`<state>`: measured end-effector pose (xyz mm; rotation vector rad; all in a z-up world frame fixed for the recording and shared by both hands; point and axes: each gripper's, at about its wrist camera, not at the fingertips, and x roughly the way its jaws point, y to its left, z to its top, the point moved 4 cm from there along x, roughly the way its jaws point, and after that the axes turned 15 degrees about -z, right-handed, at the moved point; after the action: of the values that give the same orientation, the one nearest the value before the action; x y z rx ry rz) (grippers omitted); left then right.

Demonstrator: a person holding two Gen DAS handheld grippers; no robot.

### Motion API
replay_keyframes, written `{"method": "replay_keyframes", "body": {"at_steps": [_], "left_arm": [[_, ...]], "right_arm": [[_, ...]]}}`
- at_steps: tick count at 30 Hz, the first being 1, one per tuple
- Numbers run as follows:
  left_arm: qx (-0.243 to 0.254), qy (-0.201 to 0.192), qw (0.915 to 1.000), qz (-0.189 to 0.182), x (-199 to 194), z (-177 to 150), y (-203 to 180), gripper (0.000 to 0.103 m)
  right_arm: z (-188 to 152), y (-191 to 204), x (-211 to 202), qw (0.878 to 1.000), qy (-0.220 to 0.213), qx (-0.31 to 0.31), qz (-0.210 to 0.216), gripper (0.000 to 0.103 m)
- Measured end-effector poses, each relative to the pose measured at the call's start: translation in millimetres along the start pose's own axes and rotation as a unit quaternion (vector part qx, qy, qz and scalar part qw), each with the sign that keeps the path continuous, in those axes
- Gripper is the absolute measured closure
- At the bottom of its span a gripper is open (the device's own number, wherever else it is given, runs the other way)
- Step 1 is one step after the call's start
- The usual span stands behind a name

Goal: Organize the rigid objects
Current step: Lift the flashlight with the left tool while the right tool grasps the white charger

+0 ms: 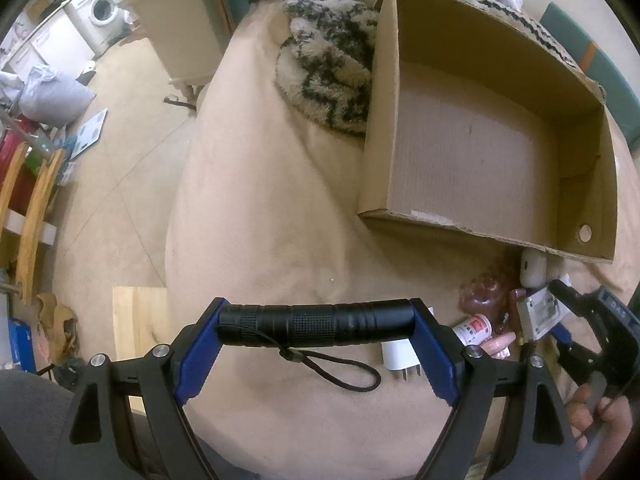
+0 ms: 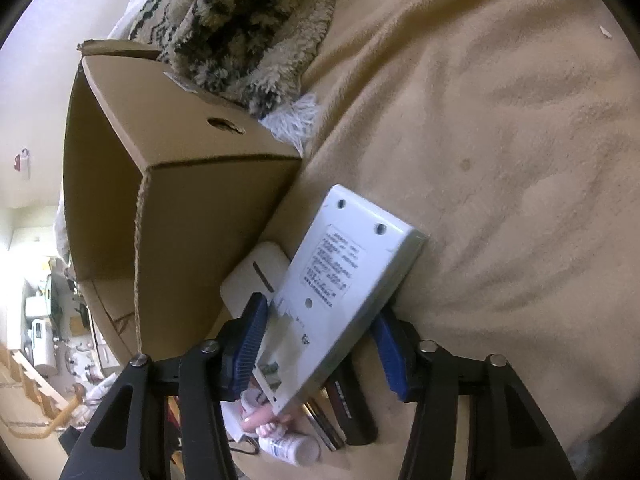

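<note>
**Flashlight in our left gripper, white device in our right**

We are holding a black flashlight (image 1: 316, 325) crosswise in our left gripper (image 1: 318, 344), its two ends pressed against the blue pads (image 1: 199, 356), so the jaws are standing wide around its full length. Its wrist cord (image 1: 340, 372) is dangling just below the barrel. Ahead and to the right of this gripper, the open cardboard box (image 1: 384, 120) is sitting on the beige blanket (image 1: 260, 200), with a fluffy black-and-cream rug (image 1: 328, 68) bunched against its far left wall.

Our right gripper (image 2: 320, 344) is standing narrow, with a flat white device (image 2: 344, 280) lying tilted between its blue pads, label side facing us. The left pad is touching the device's edge; we cannot tell whether the right pad is pressing on it too. Just beyond the left finger a smaller white case (image 2: 256, 276) is lying against the box's outer wall. Beneath this gripper we are seeing a small heap: a white pill bottle (image 2: 290, 450), something pink, and a few dark flat items.
</note>
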<state>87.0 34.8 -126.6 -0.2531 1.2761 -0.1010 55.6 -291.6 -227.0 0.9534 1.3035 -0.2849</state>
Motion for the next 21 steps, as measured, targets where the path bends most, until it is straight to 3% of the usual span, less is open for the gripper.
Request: {"method": "replay_keyframes", "body": {"at_steps": [2,5,21], "left_arm": [[-0.001,-0.003,1.0,0.003,1.6,2.3,2.3,0.017],[-0.008,-0.005,0.9999,0.005,4.4,5.1,5.2,0.017],[0.005,-0.032,0.9993,0.016,-6.7,2.7,0.4,0.017]], "right_arm": [[-0.4,-0.5,-9.4,1.0,-0.011,0.001,0.017,0.075],[-2.9,5.5,-25.4,0.999,-0.036,-0.016,0.02,0.08],[-44.6,40.8,-96.9,0.978,-0.117,-0.17,0.008,0.081]]}}
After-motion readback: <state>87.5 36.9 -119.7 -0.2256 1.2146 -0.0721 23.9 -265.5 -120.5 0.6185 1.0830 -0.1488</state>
